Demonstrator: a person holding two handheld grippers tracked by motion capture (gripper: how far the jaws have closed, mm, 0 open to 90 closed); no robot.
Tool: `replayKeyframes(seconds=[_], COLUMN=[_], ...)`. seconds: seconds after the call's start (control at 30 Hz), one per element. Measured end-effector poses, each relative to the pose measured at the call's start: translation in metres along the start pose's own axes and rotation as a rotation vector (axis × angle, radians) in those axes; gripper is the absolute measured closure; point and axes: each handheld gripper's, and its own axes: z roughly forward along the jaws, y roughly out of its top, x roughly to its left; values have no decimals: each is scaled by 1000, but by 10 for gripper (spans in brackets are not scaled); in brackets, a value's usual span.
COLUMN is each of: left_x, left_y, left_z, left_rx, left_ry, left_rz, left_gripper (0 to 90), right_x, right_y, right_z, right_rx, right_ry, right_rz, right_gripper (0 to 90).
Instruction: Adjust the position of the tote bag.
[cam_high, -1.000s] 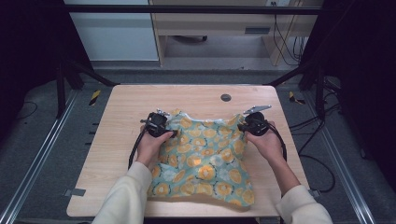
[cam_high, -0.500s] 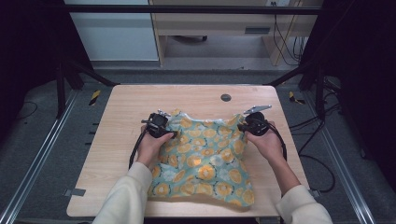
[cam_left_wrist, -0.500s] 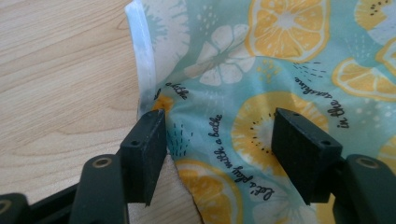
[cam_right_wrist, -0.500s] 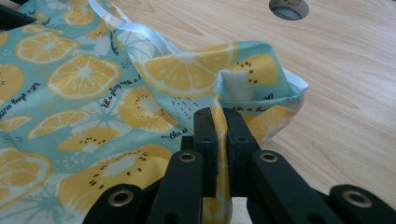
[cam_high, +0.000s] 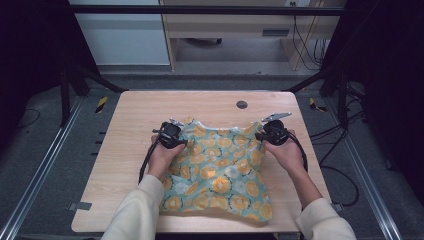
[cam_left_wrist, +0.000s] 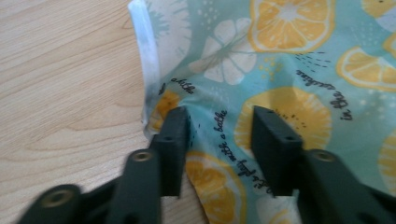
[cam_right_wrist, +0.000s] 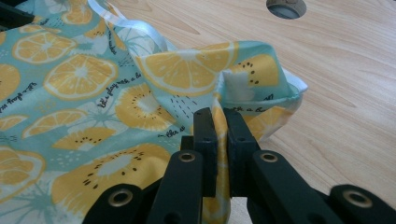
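A: Two grippers, one cloth. High view first: the lemon-print cloth (cam_high: 217, 172) lies spread on the near half of the wooden table (cam_high: 140, 115), its near edge at the table's front. The left gripper (cam_high: 171, 134) sits at the cloth's far left corner, the right gripper (cam_high: 272, 132) at the far right corner.

B: Jaw state from up there?

A: Can't tell; both heads are small and dark, and the hands cover the handles. The cloth's left side is partly under the left forearm's sleeve (cam_high: 137, 210).

B: Left gripper view?

A: The left gripper (cam_left_wrist: 219, 128) has its jaws well apart, cloth between and under them, nothing pinched. The cloth (cam_left_wrist: 289, 70) runs off to the right and top; its white hem (cam_left_wrist: 147, 56) runs just left of the left jaw, bare table (cam_left_wrist: 60, 84) beyond. Near jaws are blurred, and the print text is only partly readable.

B: Right gripper view?

A: The right gripper (cam_right_wrist: 217, 126) has its jaws nearly together, clamped on a raised fold of the cloth (cam_right_wrist: 84, 84) at the corner. The corner bunches up just past the tips, white hem (cam_right_wrist: 121, 23) looping behind. A round hole in the table (cam_right_wrist: 286, 7) is cut off at the top edge. How much fabric is inside the jaws is hidden.
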Motion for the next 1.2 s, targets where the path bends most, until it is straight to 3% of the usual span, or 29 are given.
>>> replayKeyframes(seconds=[0.1,0.2,0.3,0.57,0.87,1.2], left_x=[-2,-2,-1,2,3,1], left_y=[-1,-4,-6,-7,4,6], left_z=[-2,-3,-3,-13,-40,-63], left_rx=[-2,-19,-29,-62,-120,-172], left_ry=[0,-5,-18,-28,-12,-7], left_rz=[21,32,25,35,94,115], left_gripper=[687,846,898,900,900,900], right_x=[0,-2,-3,-4,-8,-5], right_y=[0,-1,-1,0,3,8], right_z=[0,0,1,-2,-11,-28], right_rx=[0,0,-2,-20,-58,-106], right_ry=[-3,0,3,11,7,22], right_rz=[-2,1,7,15,12,-5], right_gripper=[855,857,856,860,866,874])
